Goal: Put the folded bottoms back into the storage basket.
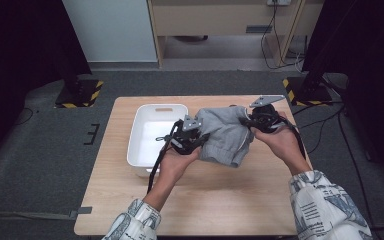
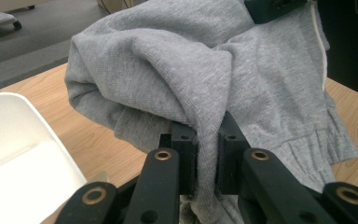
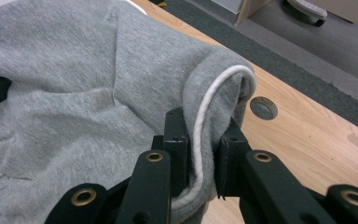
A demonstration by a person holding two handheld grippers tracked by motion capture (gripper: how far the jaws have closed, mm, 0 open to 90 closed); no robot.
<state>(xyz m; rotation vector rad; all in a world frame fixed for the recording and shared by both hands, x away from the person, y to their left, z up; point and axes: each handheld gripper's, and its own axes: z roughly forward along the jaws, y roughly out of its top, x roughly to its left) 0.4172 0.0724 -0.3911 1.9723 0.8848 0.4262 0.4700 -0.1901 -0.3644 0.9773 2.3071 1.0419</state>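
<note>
A grey knit garment [image 1: 226, 134] with a white drawstring [image 3: 205, 112] hangs bunched between my two grippers over the wooden table [image 1: 220, 200]. My left gripper [image 1: 200, 138] is shut on a fold of the garment [image 2: 205, 93] at its left side, the cloth pinched between the black pads [image 2: 184, 158]. My right gripper [image 1: 250, 121] is shut on the garment's [image 3: 74, 93] right edge, clamping the cloth and the cord. The lower hem rests on the tabletop.
A white plastic bin [image 1: 156, 136] stands on the table just left of the left gripper, seen also as a white bin [image 2: 18, 163] close by. A round hole [image 3: 263, 108] is in the table near the right gripper. Dark stands flank the table's far corners.
</note>
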